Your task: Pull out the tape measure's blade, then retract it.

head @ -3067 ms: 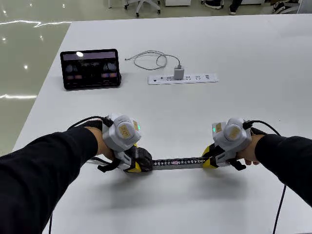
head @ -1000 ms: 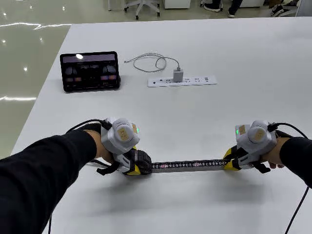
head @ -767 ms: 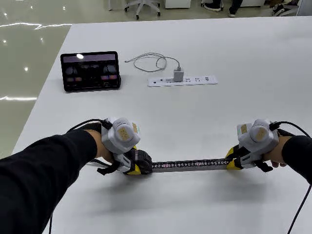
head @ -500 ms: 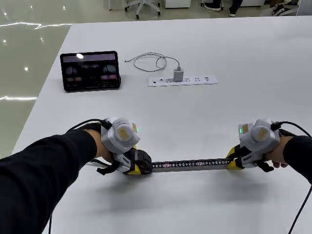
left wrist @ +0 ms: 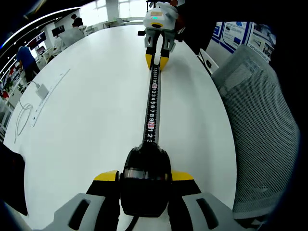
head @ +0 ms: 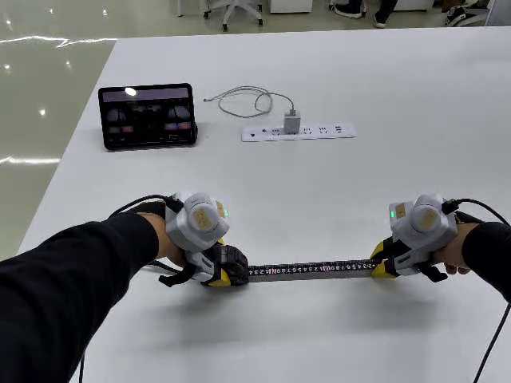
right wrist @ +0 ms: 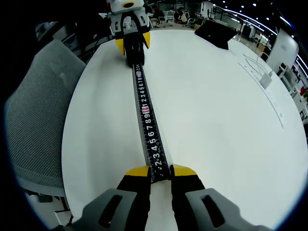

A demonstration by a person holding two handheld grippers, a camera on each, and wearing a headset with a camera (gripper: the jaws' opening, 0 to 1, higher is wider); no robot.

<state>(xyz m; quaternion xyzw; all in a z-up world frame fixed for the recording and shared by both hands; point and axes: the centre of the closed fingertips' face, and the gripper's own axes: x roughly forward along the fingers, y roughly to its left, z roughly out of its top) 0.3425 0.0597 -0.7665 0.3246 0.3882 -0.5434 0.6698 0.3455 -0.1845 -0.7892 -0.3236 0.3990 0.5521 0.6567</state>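
**Head view.** The tape measure case (head: 232, 261) lies on the white surface (head: 335, 199) near its front edge. It is grasped between the fingers of the left gripper (head: 221, 270). The blade (head: 311, 270) runs out of the case to the right, flat on the surface with its numbers up. The right gripper (head: 378, 268) pinches the blade's far end, well apart from the case. Beyond the case and to its left, a tablet (head: 148, 114) stands propped with its screen on. Beyond the case and to its right lies a power strip (head: 319, 129) with a charger (head: 292, 121) plugged in. A looped cable (head: 243, 97) trails from the charger.

**Left gripper view.** The yellow-tipped fingers (left wrist: 107, 176) are clenched against both sides of the case (left wrist: 147, 173). The blade (left wrist: 152, 106) leaves the front of the case and runs straight to the right gripper (left wrist: 157, 57), which clamps its end. The power strip (left wrist: 50, 89) lies far to the left of the case. A mesh chair (left wrist: 255, 125) stands to the right of the case, past the edge of the surface.

**Right gripper view.** The fingers (right wrist: 138, 172) are clenched on the blade's tip, with the lowest numbers just ahead of them. The blade (right wrist: 144, 110) leads straight to the case (right wrist: 133, 52), which sits in the left gripper (right wrist: 132, 45). The mesh chair (right wrist: 38, 110) is to the left of the case. The tablet (right wrist: 214, 33) is to its right, and the power strip (right wrist: 267, 82) is farther right again.
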